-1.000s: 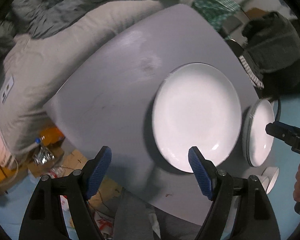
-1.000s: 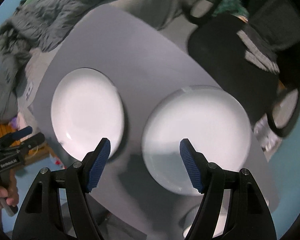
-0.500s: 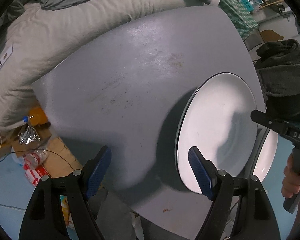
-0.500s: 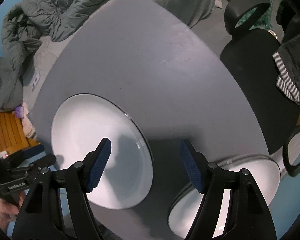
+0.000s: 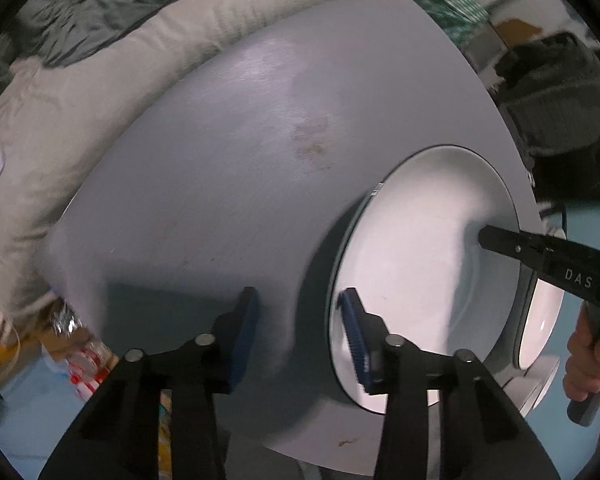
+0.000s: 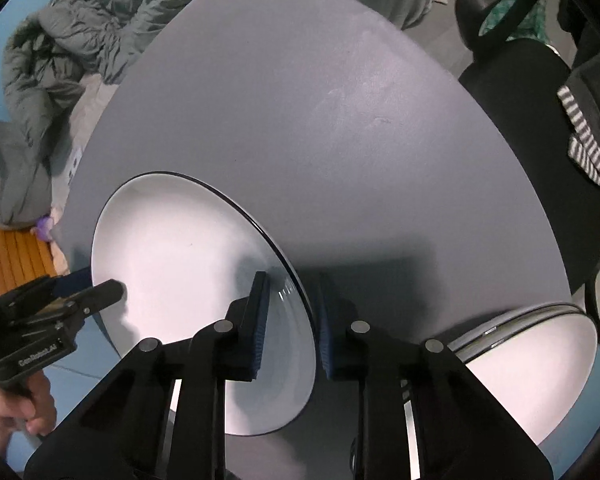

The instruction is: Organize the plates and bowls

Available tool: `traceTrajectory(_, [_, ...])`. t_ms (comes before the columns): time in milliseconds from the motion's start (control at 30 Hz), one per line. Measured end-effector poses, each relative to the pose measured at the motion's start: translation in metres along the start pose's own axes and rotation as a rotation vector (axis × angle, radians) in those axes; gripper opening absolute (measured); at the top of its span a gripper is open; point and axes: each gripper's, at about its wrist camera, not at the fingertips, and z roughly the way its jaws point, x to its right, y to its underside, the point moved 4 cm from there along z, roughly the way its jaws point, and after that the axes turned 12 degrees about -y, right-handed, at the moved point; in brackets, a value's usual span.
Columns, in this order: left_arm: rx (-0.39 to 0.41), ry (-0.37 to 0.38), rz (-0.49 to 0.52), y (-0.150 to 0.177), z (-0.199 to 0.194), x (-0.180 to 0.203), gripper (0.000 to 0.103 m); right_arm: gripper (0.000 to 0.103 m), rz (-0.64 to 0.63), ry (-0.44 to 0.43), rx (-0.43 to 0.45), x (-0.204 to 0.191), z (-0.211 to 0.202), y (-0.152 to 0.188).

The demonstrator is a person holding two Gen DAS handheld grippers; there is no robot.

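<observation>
Your left tool carries white lettering "GenRobot.AI" along its black body, your right tool shows white "DAS" on its black arm, cut off by your hand, nothing else legible.

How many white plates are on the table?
2 for sure. One big white plate sits between both grippers, its rim between the right gripper fingers. A second plate lies at the table's near right edge, perhaps stacked on more.
</observation>
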Motion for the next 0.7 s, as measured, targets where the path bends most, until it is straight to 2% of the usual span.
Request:
traceTrajectory(67, [0.001, 0.010, 0.027, -0.001, -0.001, 0.003, 0.029, 0.022, 0.028, -0.004, 0.005, -0.001, 0.001, 0.001])
traceTrajectory(167, [0.003, 0.017, 0.070, -0.003, -0.002, 0.010, 0.022, 0.021, 0.097, -0.039, 0.011, 0.003, 0.001, 0.005])
traceTrajectory(467, [0.008, 0.021, 0.162, -0.007, -0.002, 0.019, 0.020, 0.016, 0.270, -0.098, 0.081, 0.008, 0.002, 0.046])
traceTrajectory(700, [0.018, 0.015, 0.305, -0.014, -0.003, 0.028, 0.020, 0.015, 0.413, -0.145, 0.126, 0.005, 0.007, 0.088])
